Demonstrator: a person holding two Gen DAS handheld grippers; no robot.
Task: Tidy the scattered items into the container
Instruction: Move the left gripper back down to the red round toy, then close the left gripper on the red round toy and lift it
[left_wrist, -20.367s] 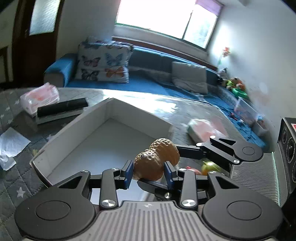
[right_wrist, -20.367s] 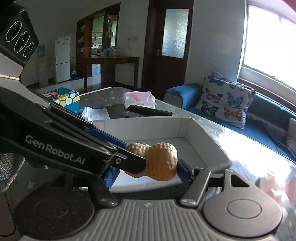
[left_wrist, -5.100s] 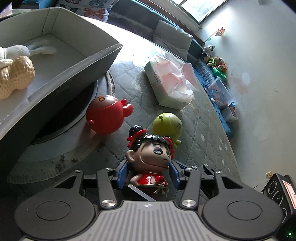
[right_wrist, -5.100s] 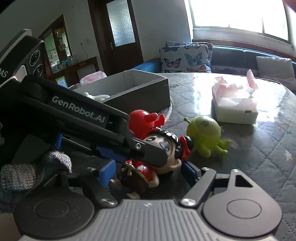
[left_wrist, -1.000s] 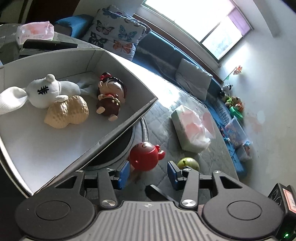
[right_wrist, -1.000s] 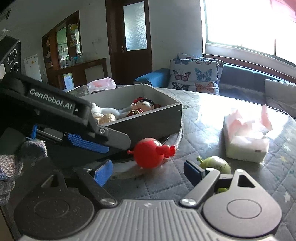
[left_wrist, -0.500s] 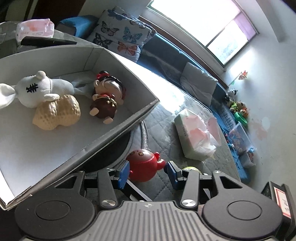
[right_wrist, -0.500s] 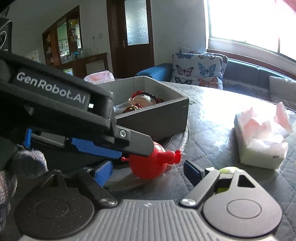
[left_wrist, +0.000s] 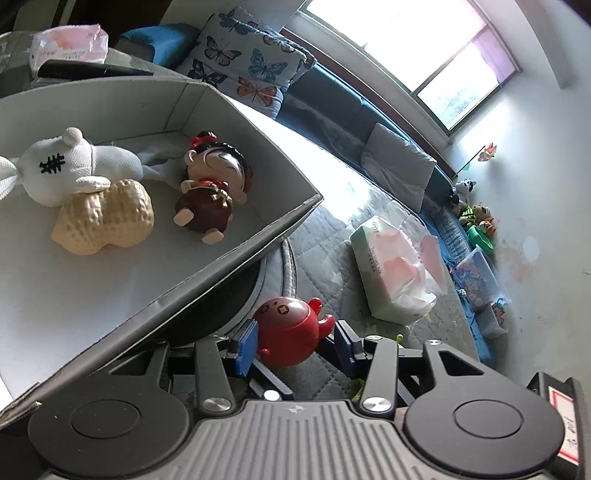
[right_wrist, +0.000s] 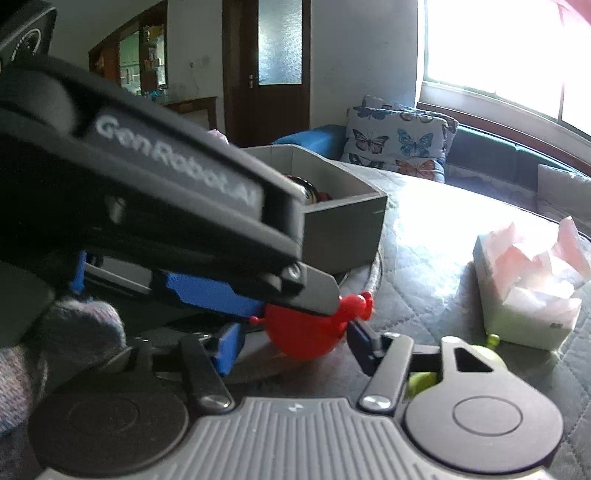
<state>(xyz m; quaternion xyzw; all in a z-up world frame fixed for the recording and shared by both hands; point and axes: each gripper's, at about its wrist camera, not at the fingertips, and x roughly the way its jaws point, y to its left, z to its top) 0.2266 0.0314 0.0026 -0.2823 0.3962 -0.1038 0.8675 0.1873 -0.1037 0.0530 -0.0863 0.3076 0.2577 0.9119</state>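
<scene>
Both tools now bracket red toy (left_wrist: 286, 330), left tool (left_wrist: 294, 340) and right tool (right_wrist: 293, 345) unclosed (nearer than before)

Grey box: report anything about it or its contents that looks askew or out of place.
The grey box sits partly on a round base, its corner overhanging. Inside, the doll lies tipped over, and the white plush rests on the peanut toy. No damage or spills are visible.

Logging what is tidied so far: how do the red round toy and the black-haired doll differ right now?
The red toy sits outside the box on the quilted table; the doll lies inside it. The red toy sits between the left gripper's open fingers; nothing grips the doll. The red toy is round and plain; the doll has limbs and black hair. Both are small figurines.
</scene>
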